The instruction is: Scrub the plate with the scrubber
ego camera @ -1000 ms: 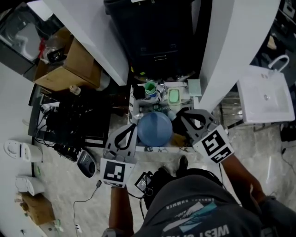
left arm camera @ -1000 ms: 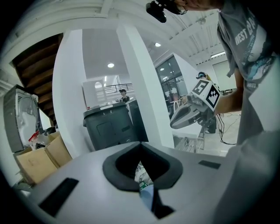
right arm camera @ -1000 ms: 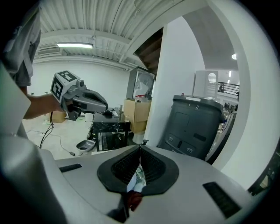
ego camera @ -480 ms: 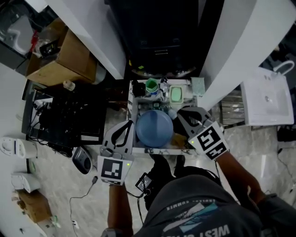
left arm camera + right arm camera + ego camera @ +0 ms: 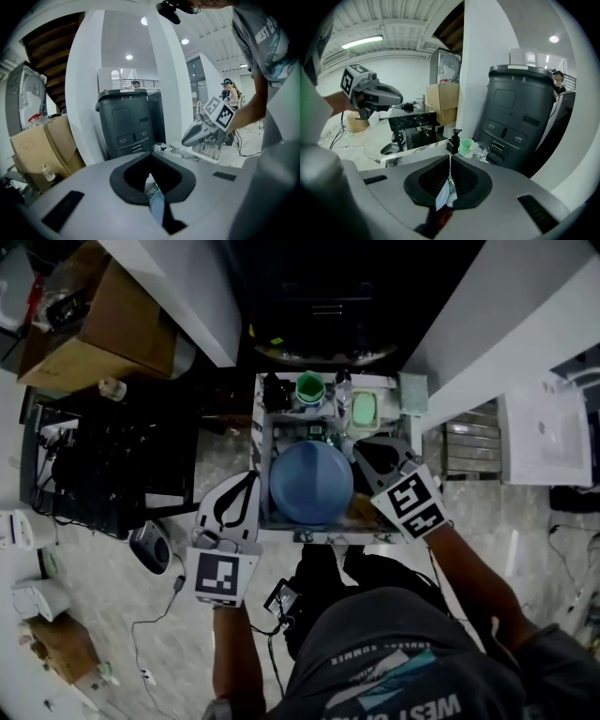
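Now left tongs [image 5: 249, 478], right tongs [image 5: 363, 450], both shut, flank plate [image 5: 311, 486]

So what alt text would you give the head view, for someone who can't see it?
Seen from above, a person holds a left gripper and a right gripper on either side of a blue plate on a small white table. A green cup stands at the table's far edge, and a cardboard box sits off to the left.

Left tongs [image 5: 151, 155] closed, facing grey bin [image 5: 125, 125]
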Demonstrator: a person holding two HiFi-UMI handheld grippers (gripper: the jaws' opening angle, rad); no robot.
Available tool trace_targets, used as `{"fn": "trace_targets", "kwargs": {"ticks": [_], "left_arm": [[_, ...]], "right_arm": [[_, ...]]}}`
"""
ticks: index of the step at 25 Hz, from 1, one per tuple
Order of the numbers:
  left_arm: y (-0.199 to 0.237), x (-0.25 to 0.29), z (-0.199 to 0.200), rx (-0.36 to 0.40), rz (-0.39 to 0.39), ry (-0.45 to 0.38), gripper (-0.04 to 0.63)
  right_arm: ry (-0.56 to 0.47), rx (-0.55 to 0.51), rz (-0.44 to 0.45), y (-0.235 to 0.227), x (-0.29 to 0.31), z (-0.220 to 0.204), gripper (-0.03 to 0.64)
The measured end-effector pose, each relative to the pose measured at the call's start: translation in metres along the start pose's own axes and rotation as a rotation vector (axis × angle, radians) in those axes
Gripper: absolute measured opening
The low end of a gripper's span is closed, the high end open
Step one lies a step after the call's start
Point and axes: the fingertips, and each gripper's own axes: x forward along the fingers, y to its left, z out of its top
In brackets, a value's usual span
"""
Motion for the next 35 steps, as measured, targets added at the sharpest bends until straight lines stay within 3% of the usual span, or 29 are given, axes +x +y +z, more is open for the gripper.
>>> {"fn": "trace_targets", "kwargs": {"ticks": [21, 35], "left_arm": [[0.023, 0.047, -0.105, -0.139, -0.075, 0.135, 0.005], [0.036, 0.053, -0.137, -0.165, -0.094, 0.171, 0.006]], "right_arm": [[0.393, 0.228, 0.026, 0.016, 0.159, -0.196, 0.109], [0.55, 0.288, -0.031, 0.015, 0.185, -0.256, 0.115]]}}
